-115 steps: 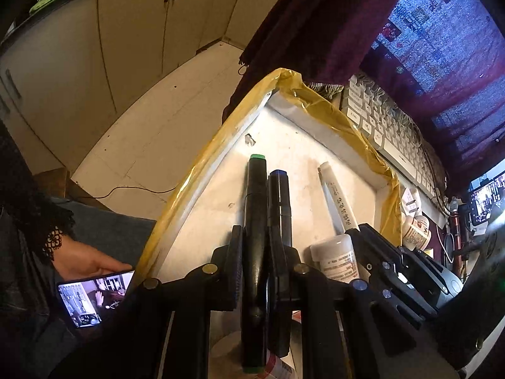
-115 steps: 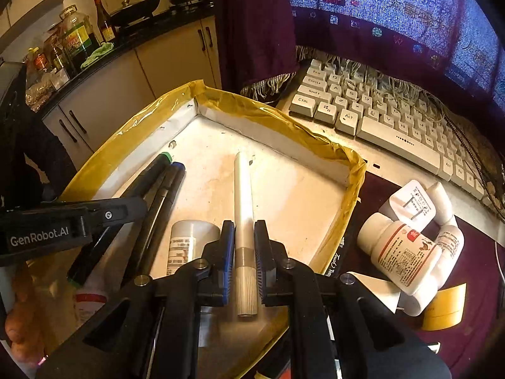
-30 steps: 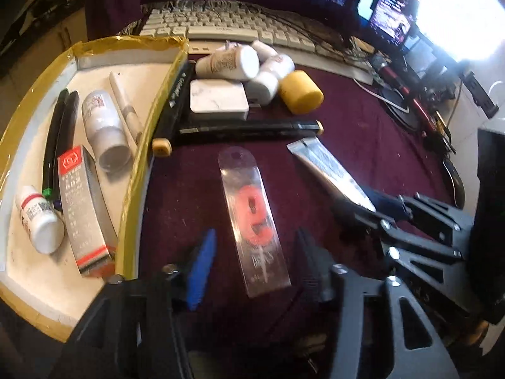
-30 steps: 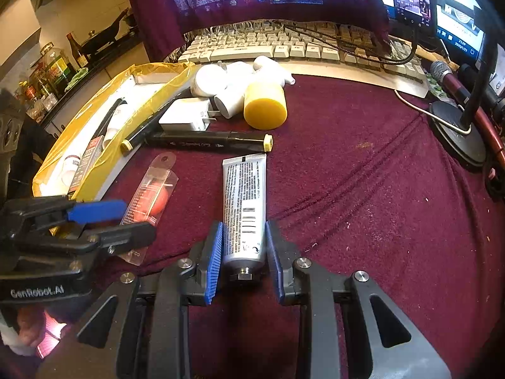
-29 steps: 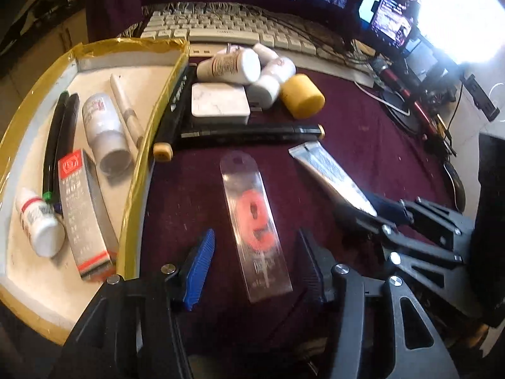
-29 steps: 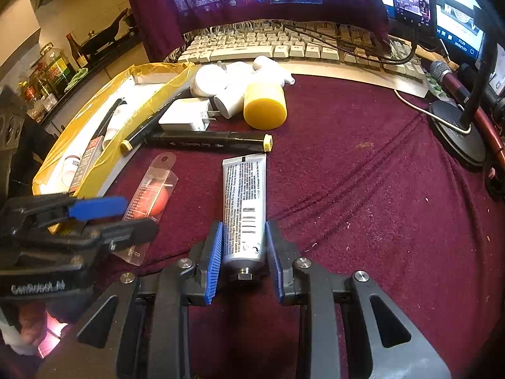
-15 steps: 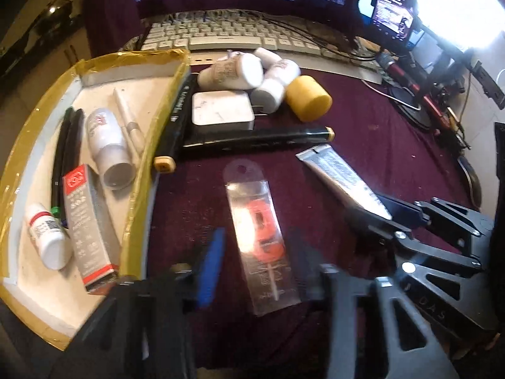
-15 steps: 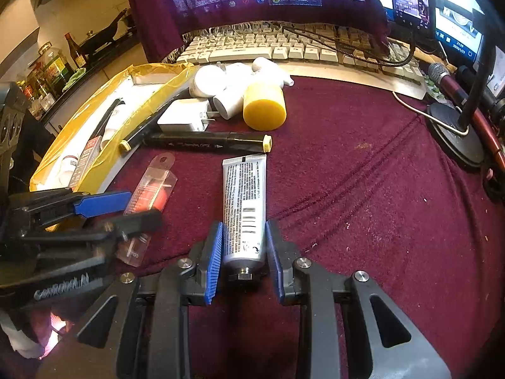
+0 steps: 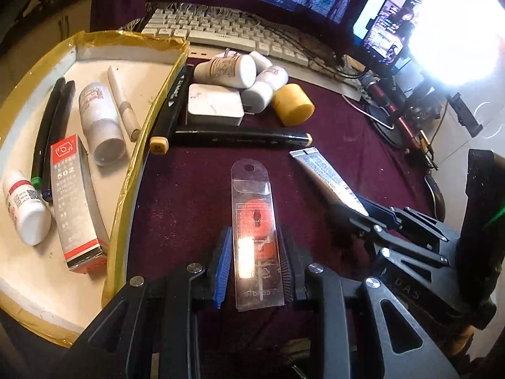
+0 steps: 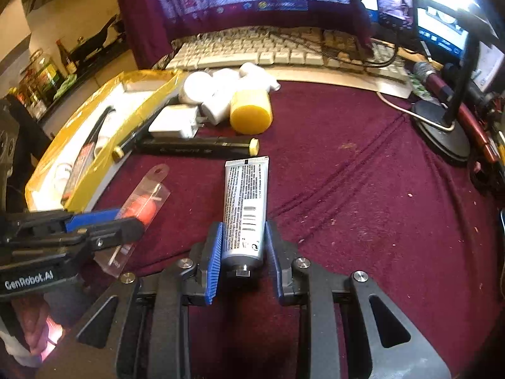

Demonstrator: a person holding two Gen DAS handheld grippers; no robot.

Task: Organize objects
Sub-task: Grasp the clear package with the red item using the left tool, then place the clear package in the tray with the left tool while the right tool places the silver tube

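Observation:
My left gripper [image 9: 255, 252] is shut on a clear plastic packet with a red item inside [image 9: 255, 221], on the maroon cloth; it also shows in the right wrist view [image 10: 139, 211]. My right gripper [image 10: 243, 246] is shut on the cap end of a silver tube [image 10: 246, 202], which lies pointing away; the tube also shows in the left wrist view [image 9: 325, 177]. A yellow-taped tray [image 9: 132, 170] at the left holds pens, a white vial, a white bottle and a red-and-grey 502 box [image 9: 74, 202].
Beyond the packet lie two black markers [image 9: 240, 137], a white charger [image 9: 214, 104], white bottles [image 9: 227, 69] and a yellow cap [image 9: 293, 104]. A keyboard [image 9: 227, 28] runs along the back. A microphone stand [image 10: 445, 132] and cables sit at the right.
My left gripper has moved forward over the packet and its jaws have closed in on it. My right gripper has stayed shut on the tube.

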